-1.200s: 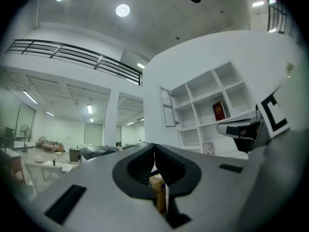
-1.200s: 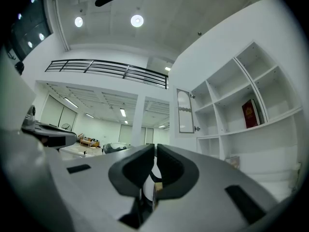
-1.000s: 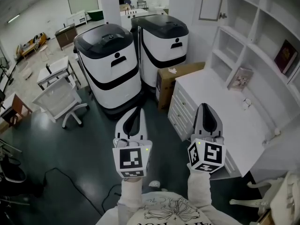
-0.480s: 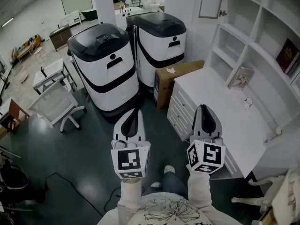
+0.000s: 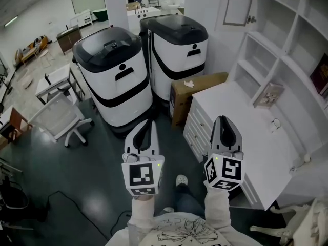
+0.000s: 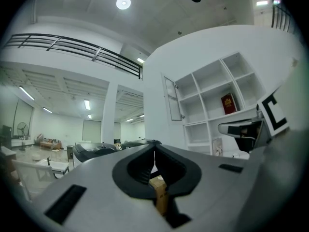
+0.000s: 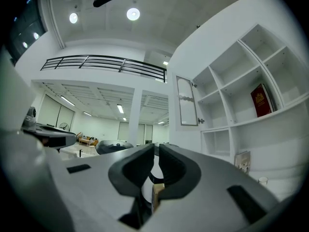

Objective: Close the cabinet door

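The cabinet door (image 5: 239, 4) is a white framed panel standing open at the top of the white shelf unit, with a small knob (image 5: 251, 19) at its lower right. It also shows in the left gripper view (image 6: 170, 99) and the right gripper view (image 7: 187, 102). My left gripper (image 5: 145, 123) and right gripper (image 5: 223, 118) are held side by side at chest height, well below and short of the door. Both point forward. Each has its jaws shut with nothing between them (image 6: 154, 146) (image 7: 156, 146).
Two big white-and-black machines (image 5: 114, 73) (image 5: 179, 47) stand ahead on the dark floor, with a cardboard box (image 5: 193, 90) beside them. A white desk with drawers (image 5: 246, 137) runs along the right under the shelves, which hold books (image 5: 270, 94). An office chair (image 5: 60, 118) stands at the left.
The whole view has shifted: the shelf unit and desk slid a little right and down, and a shoe now shows on the floor. Both grippers keep their pose and stay shut.
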Motion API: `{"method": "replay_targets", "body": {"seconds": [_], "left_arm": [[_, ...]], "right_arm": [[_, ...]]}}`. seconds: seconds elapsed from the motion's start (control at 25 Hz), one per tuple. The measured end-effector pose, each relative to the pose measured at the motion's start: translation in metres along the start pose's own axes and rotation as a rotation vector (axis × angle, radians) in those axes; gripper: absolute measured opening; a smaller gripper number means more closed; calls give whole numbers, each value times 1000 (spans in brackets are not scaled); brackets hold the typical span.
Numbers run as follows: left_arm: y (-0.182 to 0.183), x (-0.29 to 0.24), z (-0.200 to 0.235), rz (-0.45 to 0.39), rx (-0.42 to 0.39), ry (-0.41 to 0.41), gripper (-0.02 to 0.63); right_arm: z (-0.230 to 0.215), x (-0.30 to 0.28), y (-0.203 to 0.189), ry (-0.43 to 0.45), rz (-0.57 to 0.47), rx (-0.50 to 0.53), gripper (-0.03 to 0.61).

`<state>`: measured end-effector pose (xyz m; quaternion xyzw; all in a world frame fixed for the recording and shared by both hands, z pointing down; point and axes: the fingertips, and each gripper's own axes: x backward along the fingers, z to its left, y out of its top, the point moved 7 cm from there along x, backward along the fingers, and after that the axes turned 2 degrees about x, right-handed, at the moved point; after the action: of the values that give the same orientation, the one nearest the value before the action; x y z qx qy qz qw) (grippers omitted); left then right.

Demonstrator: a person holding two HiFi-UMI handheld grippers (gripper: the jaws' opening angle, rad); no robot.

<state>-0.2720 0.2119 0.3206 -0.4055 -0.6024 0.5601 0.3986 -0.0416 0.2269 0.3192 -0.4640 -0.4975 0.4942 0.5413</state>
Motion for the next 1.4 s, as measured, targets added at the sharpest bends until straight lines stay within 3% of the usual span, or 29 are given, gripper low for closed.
{"method": "replay_targets", "body": {"seconds": [0.8, 1.4], "left_arm": [[13, -220, -21, -20, -32, 38, 5], [-2, -307, -22, 8, -31, 44, 5]], "right_arm": [[-100, -206, -5, 43, -48, 24, 32], [-135, -290, -21, 28, -29, 50, 52]]}}
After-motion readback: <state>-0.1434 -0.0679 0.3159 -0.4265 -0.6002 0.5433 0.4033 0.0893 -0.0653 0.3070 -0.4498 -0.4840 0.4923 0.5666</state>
